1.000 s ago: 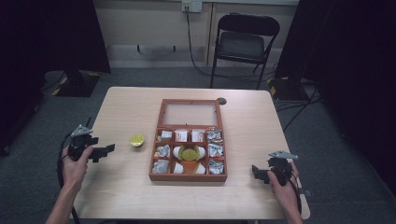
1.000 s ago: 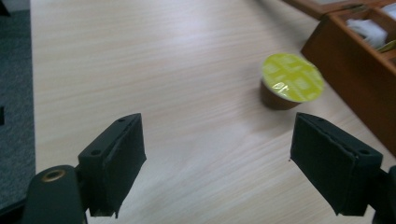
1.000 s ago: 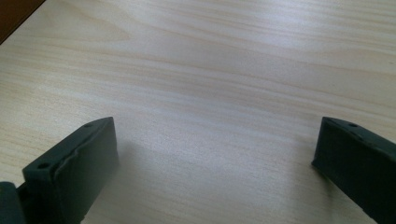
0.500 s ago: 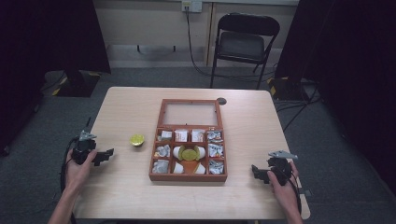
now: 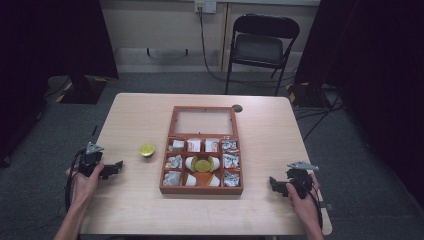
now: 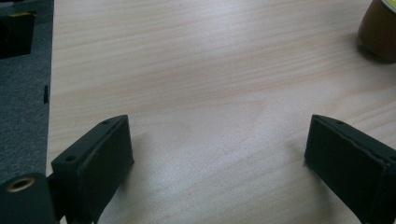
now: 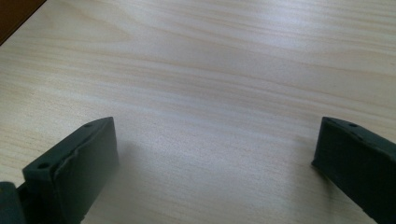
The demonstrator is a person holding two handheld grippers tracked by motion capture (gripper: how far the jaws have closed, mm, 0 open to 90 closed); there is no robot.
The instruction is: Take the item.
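1. At the lower left of the high view, the left gripper [image 5: 116, 167] rests low over the table [image 5: 135, 125], held in the person's left hand [image 5: 84, 176]. Its jaws have just been opening and stand wide apart with bare wood between them in the left gripper view [image 6: 217, 154].
2. Right of it, left of centre in the high view, a small brown pod with a yellow-green lid [image 5: 147, 150] sits alone on the table, apart from the gripper. It shows at the upper right corner of the left gripper view [image 6: 380, 28].
3. In the middle of the frame stands the wooden box [image 5: 168, 172] with its glass lid [image 5: 204, 121] laid open. Its compartments hold foil packets, white pods and one more yellow-lidded pod near the centre.
4. At the lower right, the right gripper [image 5: 273, 184] hovers low by the table edge, jaws spread apart and empty [image 7: 215, 158].
5. Likely risks: the loose pod looks light and round, so a jaw that arrives off-centre could nudge it and send it rolling instead of catching it.
6. The box compartments look narrow and crowded; a tilted placement could catch the pod on a divider or shift the packets.
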